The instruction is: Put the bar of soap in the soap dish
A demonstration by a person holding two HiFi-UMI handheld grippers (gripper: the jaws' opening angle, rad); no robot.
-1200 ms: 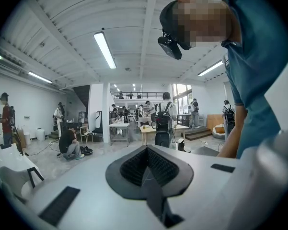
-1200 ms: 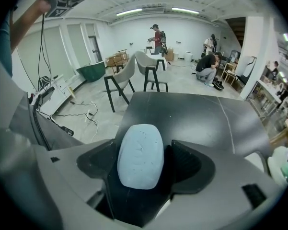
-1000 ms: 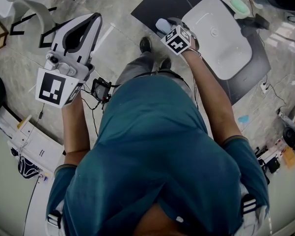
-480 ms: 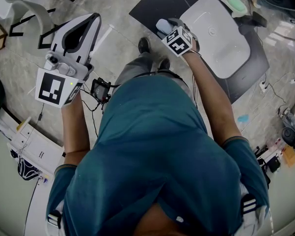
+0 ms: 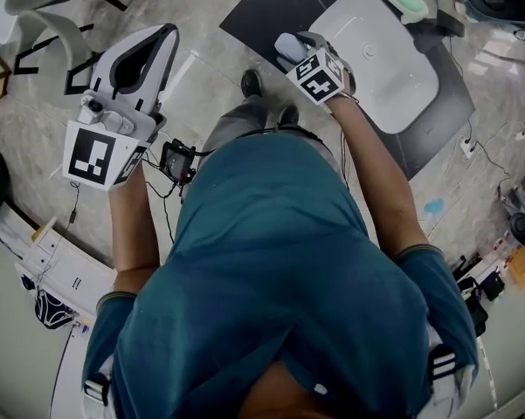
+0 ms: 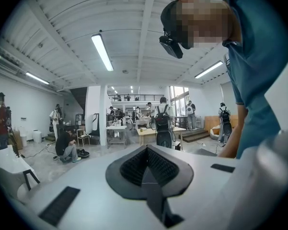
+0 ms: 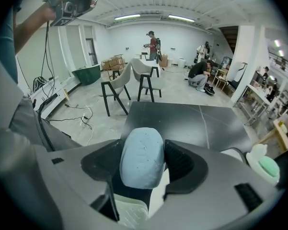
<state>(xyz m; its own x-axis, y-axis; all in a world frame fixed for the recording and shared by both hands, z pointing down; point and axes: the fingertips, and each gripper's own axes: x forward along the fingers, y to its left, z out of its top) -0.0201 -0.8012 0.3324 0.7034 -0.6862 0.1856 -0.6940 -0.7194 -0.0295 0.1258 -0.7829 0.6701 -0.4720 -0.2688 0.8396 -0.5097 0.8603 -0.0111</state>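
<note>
Soap (image 7: pixel 141 156), a pale blue bar, is clamped between the pads of the right tongs (image 7: pixel 143 147), which stand wide around it at the centre of the right gripper view. Below them shows a white tray (image 5: pixel 380 59) on the black tabletop (image 7: pixel 182 119). The dish (image 7: pixel 262 166), white with a green part, sits at that frame's lower right, well apart from the soap. The left tongs (image 6: pixel 146 164) are pressed together with nothing between them, pointing out across the room.

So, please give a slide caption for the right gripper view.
Right gripper holding a pale blue bar of soap, black table beyond.
</note>
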